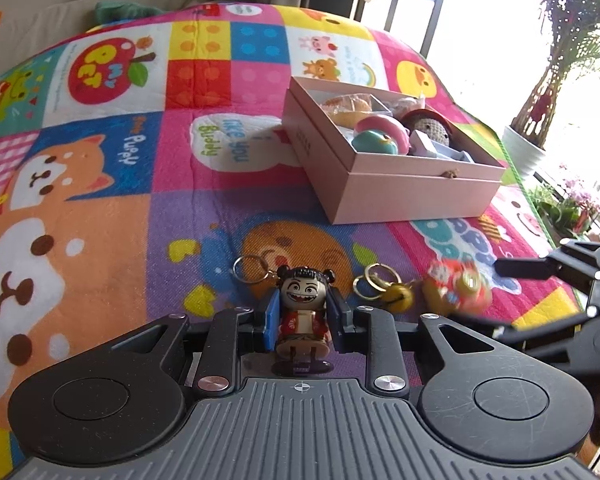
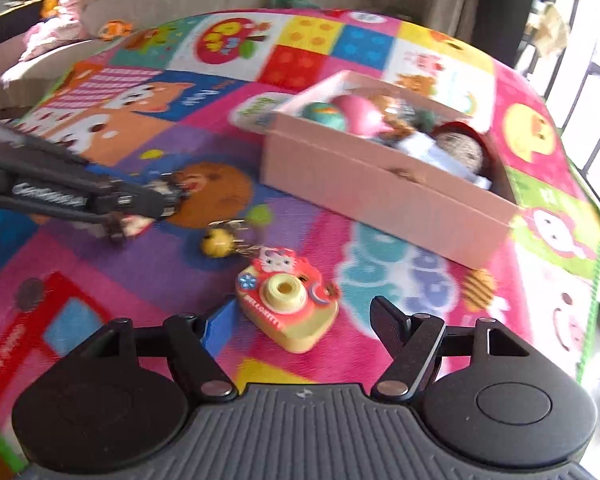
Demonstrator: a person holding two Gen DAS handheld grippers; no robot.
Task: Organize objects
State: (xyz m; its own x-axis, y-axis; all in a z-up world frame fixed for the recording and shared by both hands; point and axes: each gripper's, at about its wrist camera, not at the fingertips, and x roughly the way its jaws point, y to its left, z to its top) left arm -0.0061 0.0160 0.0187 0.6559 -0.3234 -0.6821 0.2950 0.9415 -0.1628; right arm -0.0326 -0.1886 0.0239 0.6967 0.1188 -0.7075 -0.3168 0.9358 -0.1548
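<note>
Figurine keychain (image 1: pixel 303 312) is sitting between the blue pads of the left gripper (image 1: pixel 303 320), which is pinching it across the torso, just under the oversized grinning head. It is looking like hard moulded plastic: light, rigid, glossy, so probably a bit slippery against flat pads. The torso is the narrowest part, and holding there under the wider head is likely guarding against the toy sliding down. Its metal ring (image 1: pixel 252 269) and short chain are lying loose on the mat behind the head and will probably be swinging freely on any lift, adding little weight.

The right gripper (image 2: pixel 300 320) is standing spread wide, with nothing between its fingers, and is hovering just short of the toy camera (image 2: pixel 290 302), a red-and-yellow keychain with a cat figure on top and a raised round lens. This one is also seeming light and stiff; its boxy body is offering flat sides, a better place to close on than the lens or the small figure, which may be delicate. A yellow bell (image 2: pixel 217 243) is lying just beyond it on rings and could be dragging along behind.

Further out, both toys are resting on or near the colourful play mat (image 1: pixel 100 240), soft and padded-looking. The pink box (image 1: pixel 400 192) is standing open well beyond them, already crowded with round toys and a crocheted doll, so free room inside is looking tight.
</note>
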